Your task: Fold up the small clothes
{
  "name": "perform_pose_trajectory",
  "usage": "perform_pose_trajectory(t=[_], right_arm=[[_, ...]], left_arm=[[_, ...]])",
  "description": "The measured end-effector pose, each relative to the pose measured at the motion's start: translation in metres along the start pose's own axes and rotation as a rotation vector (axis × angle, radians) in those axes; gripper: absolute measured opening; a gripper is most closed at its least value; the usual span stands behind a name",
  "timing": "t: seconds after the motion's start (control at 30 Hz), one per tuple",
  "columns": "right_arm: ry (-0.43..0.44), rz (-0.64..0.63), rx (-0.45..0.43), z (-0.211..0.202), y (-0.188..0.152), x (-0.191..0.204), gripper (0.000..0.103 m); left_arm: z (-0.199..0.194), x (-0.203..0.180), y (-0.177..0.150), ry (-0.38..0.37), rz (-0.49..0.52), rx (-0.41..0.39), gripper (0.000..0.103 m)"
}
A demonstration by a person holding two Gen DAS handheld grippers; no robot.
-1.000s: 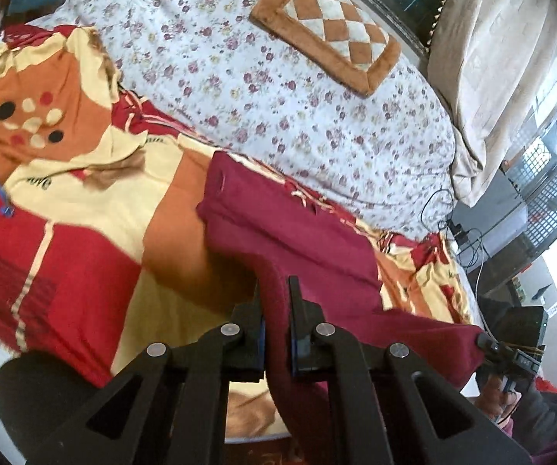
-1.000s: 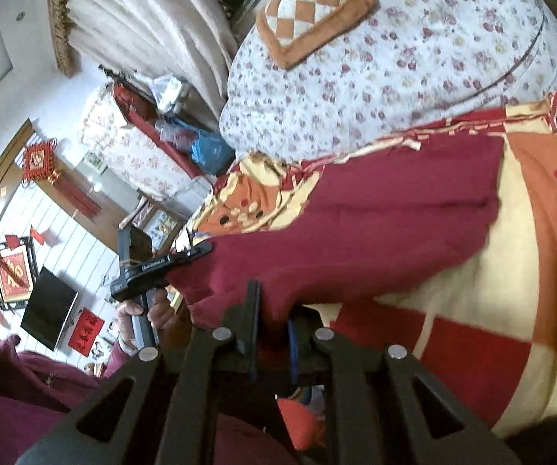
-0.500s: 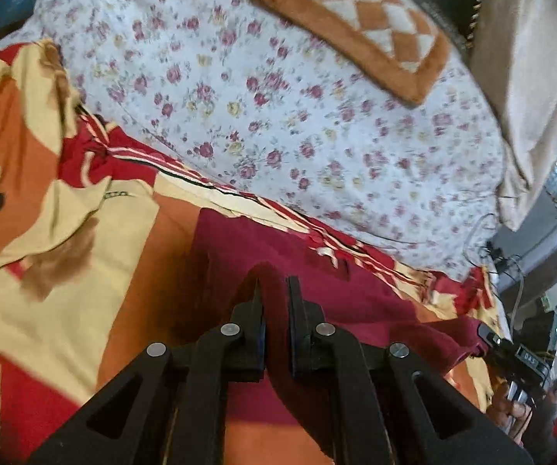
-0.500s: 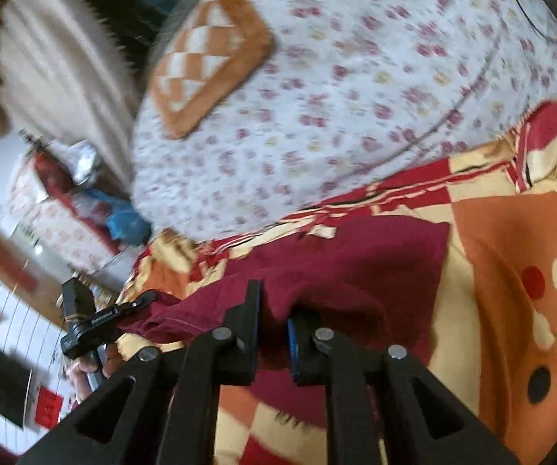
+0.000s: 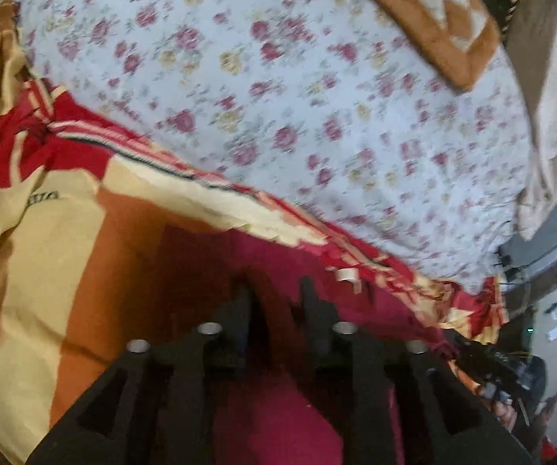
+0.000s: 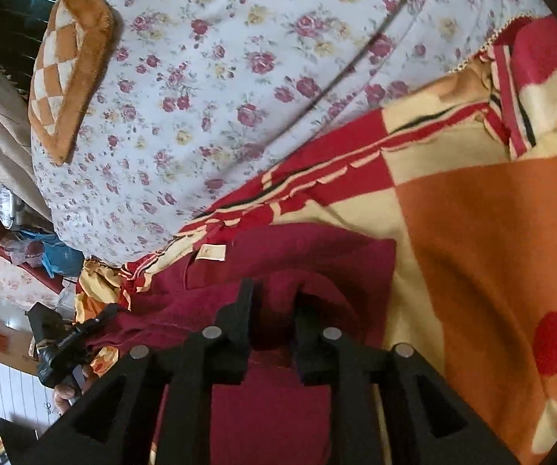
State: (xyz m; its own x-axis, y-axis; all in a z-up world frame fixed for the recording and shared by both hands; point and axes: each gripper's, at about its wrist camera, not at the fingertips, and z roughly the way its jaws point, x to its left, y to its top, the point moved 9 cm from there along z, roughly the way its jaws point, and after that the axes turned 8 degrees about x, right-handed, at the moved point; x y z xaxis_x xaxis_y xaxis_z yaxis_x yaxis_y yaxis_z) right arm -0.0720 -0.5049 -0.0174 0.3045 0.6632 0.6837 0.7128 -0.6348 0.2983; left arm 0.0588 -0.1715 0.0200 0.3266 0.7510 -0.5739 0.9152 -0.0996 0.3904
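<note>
While the fold lands: we watch both grippers bring the near edge of the maroon garment (image 6: pixel 309 255) over onto its far half, low on the blanket now instead of lifted as it was a second ago.
Left gripper (image 5: pixel 274 290): our jaws have just been opening; a clear gap shows between the fingers, cloth lies in it, and the pads no longer pinch.
Right gripper (image 6: pixel 272 290): same story, jaws have just been opening; a hump of maroon cloth sits between the fingers, which stand apart from it, so we read it as let go.
What that means: we judge the first fold as laid and released; the carried edge now rests on the garment instead of hanging from our grippers.
Where it lies: on the patterned blanket (image 6: pixel 472 232) of red, orange and cream, just short of the floral quilt (image 6: pixel 239 77), with the checked cushion (image 6: pixel 65 69) well beyond it.
How it looks: deep maroon, soft and thick, doubled over with a rounded far edge in the right view; a small pale label (image 6: pixel 210 252) shows near its far left corner.
Loose ends: the fold bulges where our right fingers stand, and the left view is blurred, so we cannot tell how squarely the edges meet.
Next, we reckon: back both grippers out without dragging the top layer, then take a fresh edge.
</note>
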Motion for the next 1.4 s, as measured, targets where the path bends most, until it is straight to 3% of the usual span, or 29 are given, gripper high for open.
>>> perform_pose_trajectory(t=[0.07, 0.13, 0.2, 0.3, 0.43, 0.53, 0.63, 0.83, 1.07, 1.23, 1.4], right_arm=[[0.017, -0.046, -0.034, -0.011, -0.001, 0.012, 0.038], [-0.028, -0.109, -0.094, -0.025, 0.001, 0.023, 0.059], [-0.072, -0.160, -0.128, -0.035, 0.002, 0.033, 0.059], [-0.062, -0.211, -0.152, -0.041, 0.001, 0.049, 0.059], [-0.194, -0.283, -0.064, 0.001, -0.005, 0.047, 0.058], [-0.312, -0.249, 0.020, 0.042, 0.001, 0.023, 0.057], [-0.385, -0.253, 0.023, 0.062, 0.013, 0.009, 0.051], [-0.349, -0.274, -0.002, 0.028, -0.002, 0.026, 0.051], [-0.356, -0.344, 0.036, -0.008, -0.052, 0.037, 0.051], [-0.430, -0.400, 0.066, -0.006, -0.081, 0.027, 0.051], [-0.497, -0.429, 0.084, 0.001, -0.090, 0.019, 0.051]], left_arm=[[-0.012, -0.004, 0.006, 0.007, 0.020, -0.039, 0.041], [-0.026, -0.003, 0.015, 0.041, 0.027, -0.097, 0.045], [-0.029, 0.001, 0.017, 0.044, 0.007, -0.098, 0.045], [-0.028, 0.008, 0.014, 0.063, -0.003, -0.085, 0.045], [-0.013, 0.025, 0.002, 0.162, -0.001, -0.043, 0.045], [0.004, 0.043, -0.011, 0.238, -0.013, 0.022, 0.045], [0.008, 0.053, -0.023, 0.238, -0.037, 0.064, 0.045], [-0.014, 0.043, -0.042, 0.276, 0.046, 0.038, 0.045], [-0.027, 0.031, -0.065, 0.344, 0.123, 0.009, 0.045], [-0.026, 0.030, -0.079, 0.369, 0.133, 0.006, 0.045], [-0.027, 0.033, -0.085, 0.398, 0.137, -0.005, 0.045]])
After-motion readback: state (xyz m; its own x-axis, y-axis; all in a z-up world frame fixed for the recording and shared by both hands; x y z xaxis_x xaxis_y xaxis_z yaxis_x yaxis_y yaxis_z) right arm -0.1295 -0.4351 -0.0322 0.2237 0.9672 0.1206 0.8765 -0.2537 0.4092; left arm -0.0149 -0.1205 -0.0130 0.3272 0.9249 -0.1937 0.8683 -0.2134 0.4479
